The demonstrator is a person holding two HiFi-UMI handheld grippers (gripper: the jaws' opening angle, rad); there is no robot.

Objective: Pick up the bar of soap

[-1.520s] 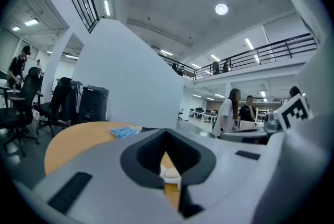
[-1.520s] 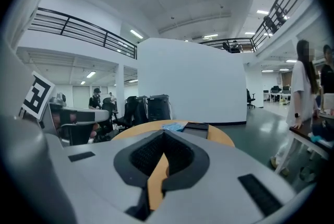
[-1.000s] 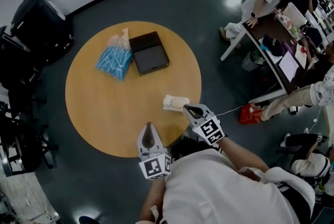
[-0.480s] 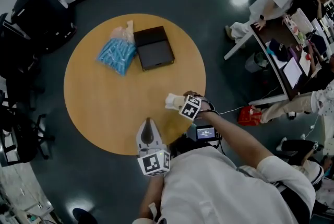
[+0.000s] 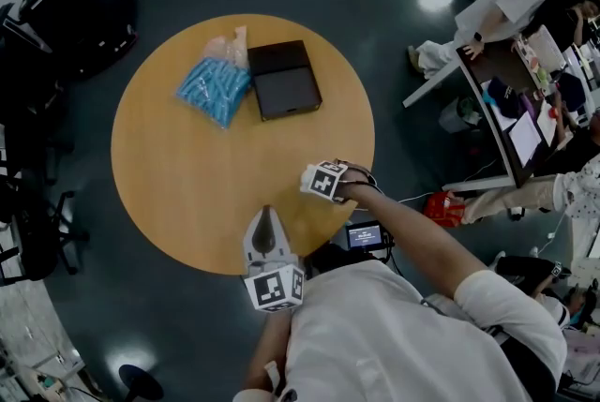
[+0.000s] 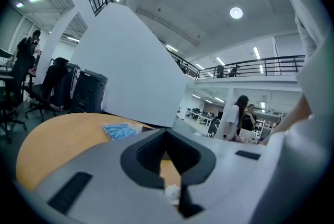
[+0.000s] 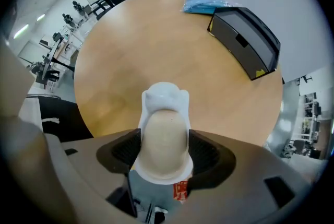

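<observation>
The bar of soap [image 7: 165,134] is pale beige and lies in a white dish [image 7: 163,96] near the front right edge of the round wooden table [image 5: 178,185]. My right gripper [image 7: 165,140] points down over it. Its jaws are opening, with the soap and dish between the two pads, and I see no squeeze on them. In the head view the marker cube covers most of the dish [image 5: 307,176]. My left gripper [image 5: 267,222] hangs at the table's near edge, shut and empty, well to the left of the soap.
A black box [image 5: 286,79] and a blue plastic bag [image 5: 214,91] lie at the far side of the table. Black chairs [image 5: 56,7] stand to the left. People sit at a desk [image 5: 511,100] on the right, with a red item [image 5: 439,206] on the floor.
My right gripper has moved left from the table's edge to above the soap, turned downward, and its jaws have gone from shut to wide apart. The left gripper has hardly moved.
</observation>
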